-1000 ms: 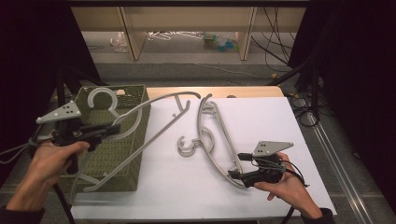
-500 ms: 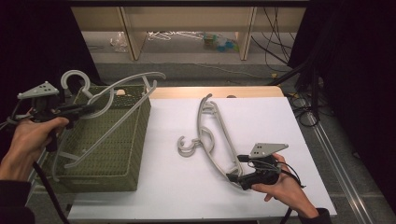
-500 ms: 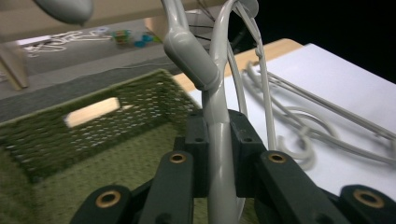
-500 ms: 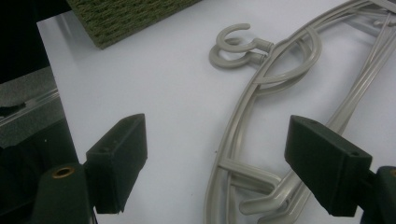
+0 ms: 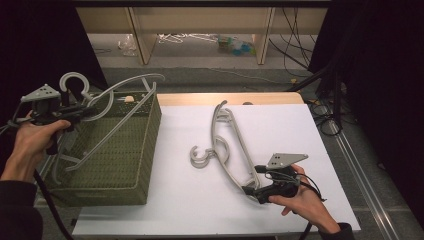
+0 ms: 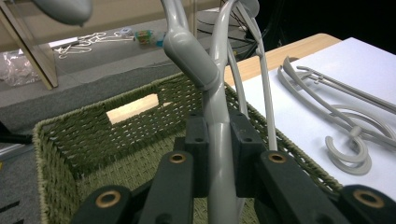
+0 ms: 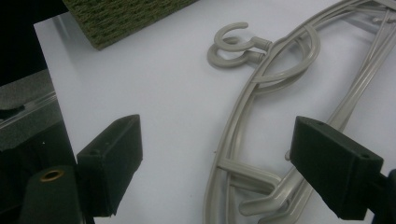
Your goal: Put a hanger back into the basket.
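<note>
Left hand-held gripper (image 6: 217, 154) clamps unmarked grey hanger (image 6: 189, 56) over basket (image 6: 70, 135).

- We find no words, labels, brand names, numbers or signs that we can read in any of the three views.
- We see no lettering on the grey hangers (image 5: 227, 145), the woven basket (image 5: 107, 165), or the white counter (image 5: 280, 120).
- We can make out no writing on the things lying on the floor beyond the counter; they are too small and blurred to tell.
</note>
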A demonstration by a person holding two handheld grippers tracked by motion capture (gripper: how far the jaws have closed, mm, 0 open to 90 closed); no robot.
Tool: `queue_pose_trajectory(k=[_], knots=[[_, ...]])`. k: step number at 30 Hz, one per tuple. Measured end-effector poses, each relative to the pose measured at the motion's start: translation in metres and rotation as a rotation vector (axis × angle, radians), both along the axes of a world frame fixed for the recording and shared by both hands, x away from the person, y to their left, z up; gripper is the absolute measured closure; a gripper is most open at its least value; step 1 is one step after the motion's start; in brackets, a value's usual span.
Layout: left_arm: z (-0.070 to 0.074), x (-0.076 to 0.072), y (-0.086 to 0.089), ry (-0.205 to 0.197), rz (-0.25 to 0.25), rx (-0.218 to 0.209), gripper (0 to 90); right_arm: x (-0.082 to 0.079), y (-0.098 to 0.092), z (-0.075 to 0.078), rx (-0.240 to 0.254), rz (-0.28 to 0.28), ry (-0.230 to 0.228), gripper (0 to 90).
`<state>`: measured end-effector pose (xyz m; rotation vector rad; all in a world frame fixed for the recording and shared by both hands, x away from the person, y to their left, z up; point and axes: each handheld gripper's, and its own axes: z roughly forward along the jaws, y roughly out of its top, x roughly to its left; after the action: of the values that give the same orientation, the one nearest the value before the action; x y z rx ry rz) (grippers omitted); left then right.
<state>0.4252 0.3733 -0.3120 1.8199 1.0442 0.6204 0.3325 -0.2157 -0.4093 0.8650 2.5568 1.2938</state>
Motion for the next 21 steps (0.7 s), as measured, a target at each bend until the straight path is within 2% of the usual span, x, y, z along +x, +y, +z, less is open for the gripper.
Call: queue_pose_trajectory(k=[6, 8, 12, 13, 14, 17, 18, 21], knots=[[-0.008, 0.005, 0.011, 0.022, 0.031, 0.026, 79.7, 0.0, 0.0, 0.0, -0.004, -0.003, 0.001, 18.8], [-0.013, 0.007, 0.014, 0.033, 0.042, 0.052, 79.7, 0.0, 0.0, 0.0, -0.003, 0.001, 0.006, 19.2], [-0.018, 0.008, 0.014, 0.051, 0.054, 0.065, 79.7, 0.0, 0.001, 0.0, -0.002, 0.0, 0.008, 19.3], [-0.019, 0.009, 0.016, 0.054, 0.047, 0.083, 79.7, 0.0, 0.0, 0.0, -0.003, 0.002, 0.007, 19.3], [-0.021, 0.009, 0.016, 0.064, 0.059, 0.069, 79.7, 0.0, 0.0, 0.0, -0.004, 0.003, 0.005, 19.4], [-0.027, 0.009, 0.019, 0.078, 0.067, 0.085, 79.6, 0.0, 0.0, 0.0, -0.006, -0.001, 0.001, 19.4], [-0.03, 0.008, 0.022, 0.085, 0.066, 0.105, 79.6, 0.0, 0.0, 0.0, -0.005, -0.001, 0.001, 19.4], [-0.034, 0.009, 0.025, 0.088, 0.071, 0.097, 79.6, 0.0, 0.0, 0.0, -0.006, 0.001, 0.002, 19.4]])
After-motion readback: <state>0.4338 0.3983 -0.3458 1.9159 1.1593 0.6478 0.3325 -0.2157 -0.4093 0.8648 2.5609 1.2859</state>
